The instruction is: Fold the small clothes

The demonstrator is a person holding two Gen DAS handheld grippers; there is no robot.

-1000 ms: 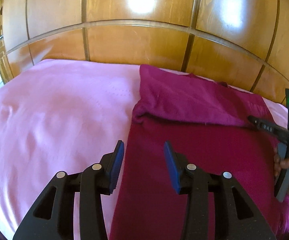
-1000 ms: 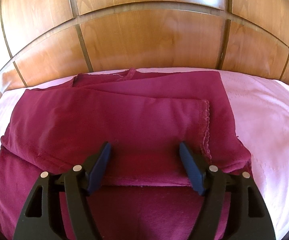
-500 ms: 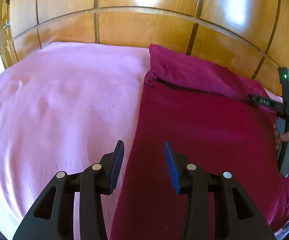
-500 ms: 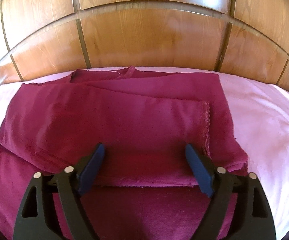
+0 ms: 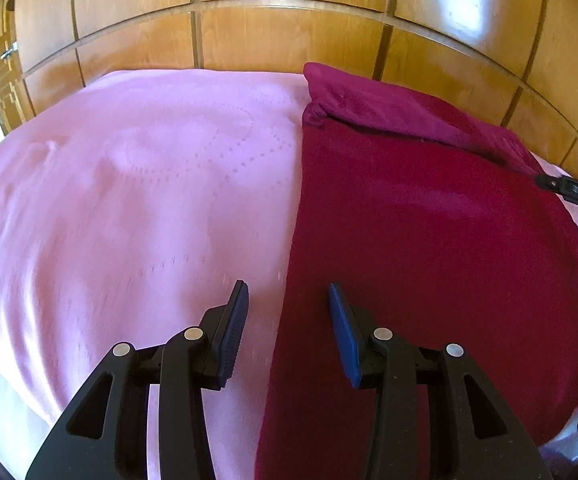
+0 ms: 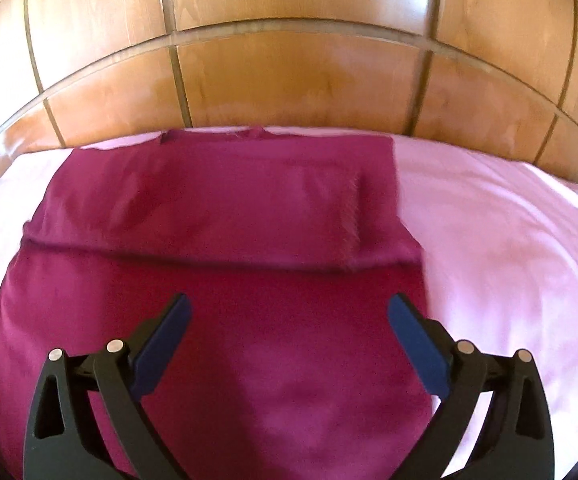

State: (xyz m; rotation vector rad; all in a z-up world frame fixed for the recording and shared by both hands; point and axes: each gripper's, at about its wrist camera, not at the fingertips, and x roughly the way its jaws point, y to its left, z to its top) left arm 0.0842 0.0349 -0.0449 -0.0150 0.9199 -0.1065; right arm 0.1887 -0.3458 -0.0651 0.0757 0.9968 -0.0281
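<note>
My left claw [image 5: 285, 320] gapes empty, straddling the left edge of the maroon garment [image 5: 429, 240]; my right claw [image 6: 289, 336] hangs wide open and empty above it on the pink bed [image 5: 129, 200]. I'd pinch both near corners evenly, then fold forward.

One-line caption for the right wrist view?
Open right tool above a partly folded maroon garment on a pink bedspread.

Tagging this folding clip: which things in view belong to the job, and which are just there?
Job: maroon garment, partly folded; left gripper, open; right gripper, open.

Just there: pink bedspread under the garment; wooden panelled wall behind.
</note>
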